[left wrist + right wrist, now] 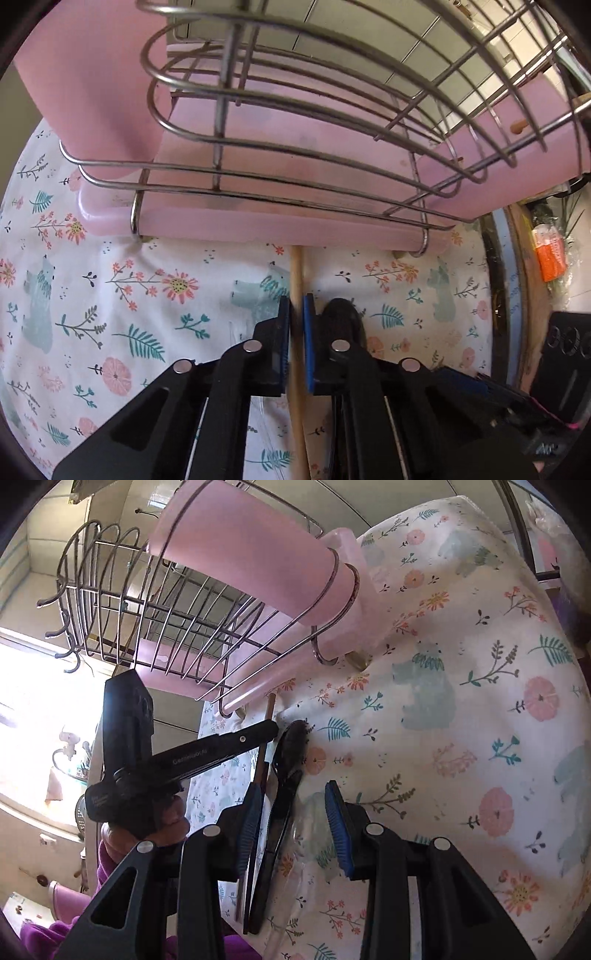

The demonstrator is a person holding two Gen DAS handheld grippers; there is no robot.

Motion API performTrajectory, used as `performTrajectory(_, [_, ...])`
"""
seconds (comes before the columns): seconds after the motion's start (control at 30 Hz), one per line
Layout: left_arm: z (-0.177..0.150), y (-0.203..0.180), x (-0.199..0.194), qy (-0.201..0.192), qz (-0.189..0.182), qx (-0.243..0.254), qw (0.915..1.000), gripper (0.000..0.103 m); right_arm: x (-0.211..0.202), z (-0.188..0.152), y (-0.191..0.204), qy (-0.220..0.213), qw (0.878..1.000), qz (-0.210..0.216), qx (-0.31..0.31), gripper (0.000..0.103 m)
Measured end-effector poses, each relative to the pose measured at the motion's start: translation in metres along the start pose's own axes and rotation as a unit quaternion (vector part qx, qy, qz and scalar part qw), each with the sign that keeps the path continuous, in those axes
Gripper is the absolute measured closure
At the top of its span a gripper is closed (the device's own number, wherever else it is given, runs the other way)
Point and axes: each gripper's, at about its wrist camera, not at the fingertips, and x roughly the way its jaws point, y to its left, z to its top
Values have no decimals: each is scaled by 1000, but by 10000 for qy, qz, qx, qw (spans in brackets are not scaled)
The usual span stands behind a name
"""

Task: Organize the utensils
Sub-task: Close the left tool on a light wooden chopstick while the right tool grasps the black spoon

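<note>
My left gripper (296,314) is squeezed shut on a thin wooden stick (295,273), maybe a chopstick. The stick runs straight out in front of my blue pads (307,332), and its far end goes under the pink tray (258,225) just ahead. I should hold tight and lift slowly, so the stick does not slip or catch on the tray's edge. Then I would tip it up and drop it in the tall pink cup (251,557), which sits in the wire rack (332,122) above the tray.

My right gripper (291,834) is half open and holds nothing. A black spoon (288,760) lies between its fingers, on the cloth (461,701). The pads are not touching it. A clear plastic spoon (295,878) lies next to it, hard to see.

The stick is smooth, round and skinny. The rack is shiny bent metal. The cup and tray are soft-looking pink plastic. The cloth is white with flowers and little bears, and a bit wrinkly.
</note>
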Motion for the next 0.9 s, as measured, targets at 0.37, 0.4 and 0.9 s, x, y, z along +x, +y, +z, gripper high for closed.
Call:
performTrajectory(0.37, [-10, 10, -37, -307, -636, 67, 9975, 97, 47, 30, -6, 493, 9981, 131, 336, 70])
performTrajectory(0.4, [-10, 12, -39, -327, -692, 59, 9970, 97, 49, 33, -3, 498, 9982, 139, 306, 70])
performTrajectory(0.9, [-21, 54, -80, -702, -1108, -224, 9911, 97, 88, 42, -5, 790, 9939, 527, 562, 92])
